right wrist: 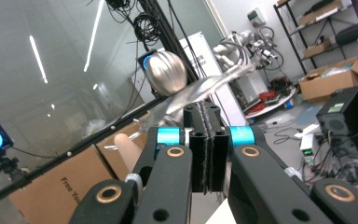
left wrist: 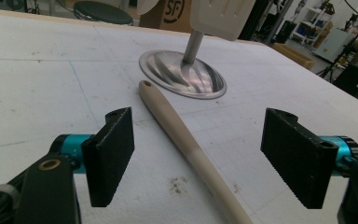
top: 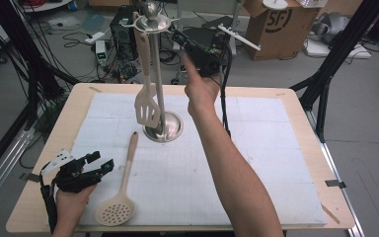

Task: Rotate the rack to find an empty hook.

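Steel utensil stand (top: 162, 127) carries the hung slotted spatula (top: 146, 106); right tongs (right wrist: 207, 149) pressed together, empty, beside its hook ring; left tongs (left wrist: 198, 156) spread astride the skimmer (top: 119, 201) handle, ready to grasp

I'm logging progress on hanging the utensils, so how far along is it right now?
Done: the slotted spatula hangs from the metal stand. In hand: nothing; the right gripper is up by the stand's top with jaws shut and empty, and the left gripper rests open on the table beside the skimmer. Left: the skimmer lies flat on the white mat, not yet hung.
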Tool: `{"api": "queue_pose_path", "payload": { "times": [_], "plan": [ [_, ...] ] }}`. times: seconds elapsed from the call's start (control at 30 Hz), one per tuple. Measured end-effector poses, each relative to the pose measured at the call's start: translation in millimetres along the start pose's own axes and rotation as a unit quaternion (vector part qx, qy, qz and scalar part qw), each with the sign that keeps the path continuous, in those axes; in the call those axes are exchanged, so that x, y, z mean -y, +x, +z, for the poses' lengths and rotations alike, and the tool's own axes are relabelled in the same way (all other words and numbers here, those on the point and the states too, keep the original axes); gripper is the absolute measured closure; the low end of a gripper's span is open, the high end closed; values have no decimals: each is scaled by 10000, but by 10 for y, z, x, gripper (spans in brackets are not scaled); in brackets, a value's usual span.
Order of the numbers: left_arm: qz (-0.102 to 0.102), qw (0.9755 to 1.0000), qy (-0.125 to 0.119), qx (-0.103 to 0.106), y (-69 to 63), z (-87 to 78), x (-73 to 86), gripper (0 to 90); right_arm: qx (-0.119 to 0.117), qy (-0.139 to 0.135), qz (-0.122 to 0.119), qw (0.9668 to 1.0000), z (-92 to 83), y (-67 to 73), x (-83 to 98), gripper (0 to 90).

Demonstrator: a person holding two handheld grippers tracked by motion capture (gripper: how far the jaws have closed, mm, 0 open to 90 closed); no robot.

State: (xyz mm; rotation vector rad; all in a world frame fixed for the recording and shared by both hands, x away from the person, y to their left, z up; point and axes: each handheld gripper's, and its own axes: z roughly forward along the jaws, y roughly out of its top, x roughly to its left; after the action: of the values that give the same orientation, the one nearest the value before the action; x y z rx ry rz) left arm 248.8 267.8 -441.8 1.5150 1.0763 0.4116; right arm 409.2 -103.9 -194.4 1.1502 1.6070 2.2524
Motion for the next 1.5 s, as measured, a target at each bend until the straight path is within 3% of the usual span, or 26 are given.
{"api": "queue_pose_path", "payload": {
  "times": [0.47,0.9,1.5],
  "plan": [
    [8,10000,7,20,-5,6,0,261,-34,95,-236,9997,32,126,37,900],
    [1,10000,22,6,-1,11,4,261,-283,225,-289,9989,157,297,162,900],
    [-31,10000,-17,9,21,-9,2,261,-334,436,-255,9982,397,396,241,900]
  ]
}}
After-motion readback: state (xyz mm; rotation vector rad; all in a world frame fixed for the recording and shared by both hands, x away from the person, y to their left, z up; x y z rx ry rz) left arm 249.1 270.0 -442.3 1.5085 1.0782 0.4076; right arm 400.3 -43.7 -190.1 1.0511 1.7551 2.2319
